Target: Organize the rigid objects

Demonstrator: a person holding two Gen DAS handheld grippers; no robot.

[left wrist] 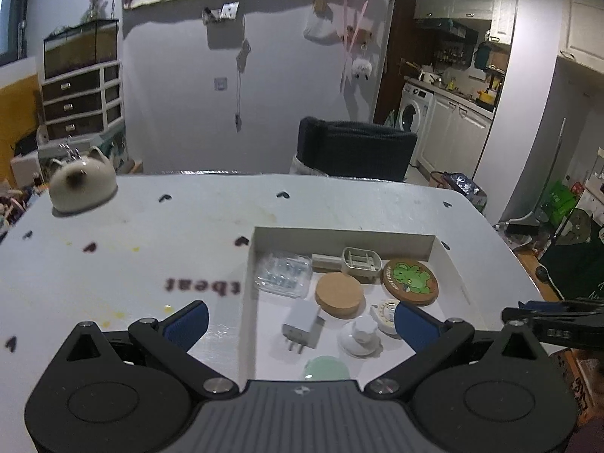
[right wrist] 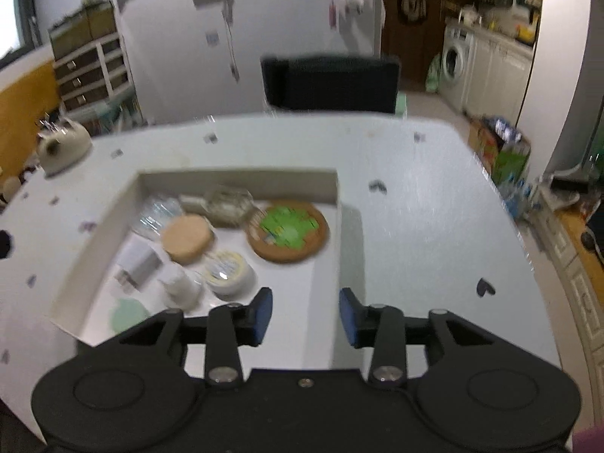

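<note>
A shallow white box [left wrist: 339, 236] [right wrist: 238, 177] on the table holds several items: a green-printed cork coaster [left wrist: 410, 276] [right wrist: 287, 230], a plain cork disc [left wrist: 339, 294] [right wrist: 187, 239], a white charger [left wrist: 302, 322] [right wrist: 139, 262], a clear plastic case [left wrist: 283, 273], a beige soap tray [left wrist: 360, 258], a round tape measure [right wrist: 226, 271] and a pale green disc [left wrist: 326, 368] [right wrist: 126, 313]. My left gripper [left wrist: 302, 321] is open and empty above the box's near end. My right gripper [right wrist: 305, 313] is open and empty over the box's near right edge.
A cat-shaped ceramic pot [left wrist: 83, 181] [right wrist: 62, 143] stands at the table's far left corner. A dark chair [left wrist: 355, 149] [right wrist: 332, 83] is behind the table. The right gripper shows at the left wrist view's right edge [left wrist: 555, 315]. The table has dark heart marks.
</note>
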